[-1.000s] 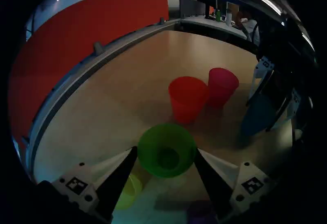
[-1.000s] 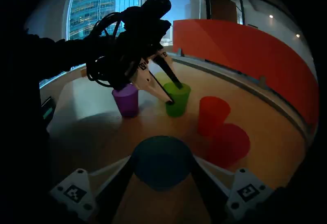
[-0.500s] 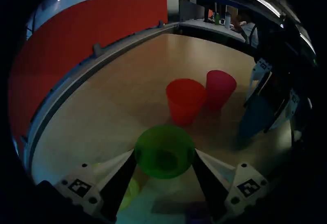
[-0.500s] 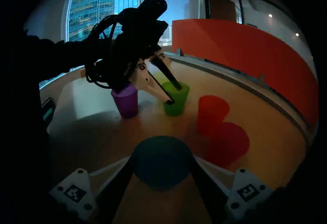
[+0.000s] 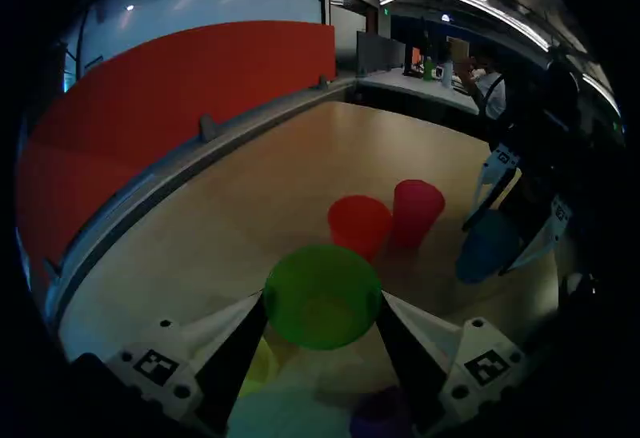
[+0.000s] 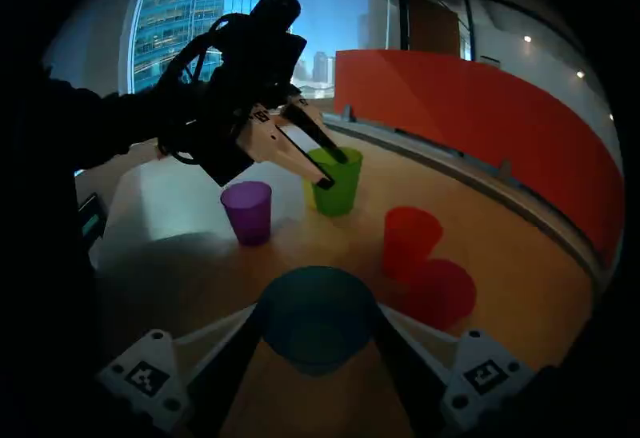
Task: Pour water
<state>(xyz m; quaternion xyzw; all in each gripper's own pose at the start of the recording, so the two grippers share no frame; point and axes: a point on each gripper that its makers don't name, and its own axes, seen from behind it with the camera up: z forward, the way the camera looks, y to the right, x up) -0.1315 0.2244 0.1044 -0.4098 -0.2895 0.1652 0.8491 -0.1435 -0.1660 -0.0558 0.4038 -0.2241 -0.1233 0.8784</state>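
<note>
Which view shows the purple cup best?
The right gripper view: the purple cup stands whole and unblocked on the table. The left gripper view has its dim rim at the bottom edge.

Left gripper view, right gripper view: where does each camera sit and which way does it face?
Left gripper view: rides the left tool, facing across the table toward the right tool; own fingers clamp a green cup.
Right gripper view: rides the right tool, facing the window; own fingers clamp a blue cup; a dark sleeve shows.
Shared: both tools, both cups, red cup, pink cup.
</note>
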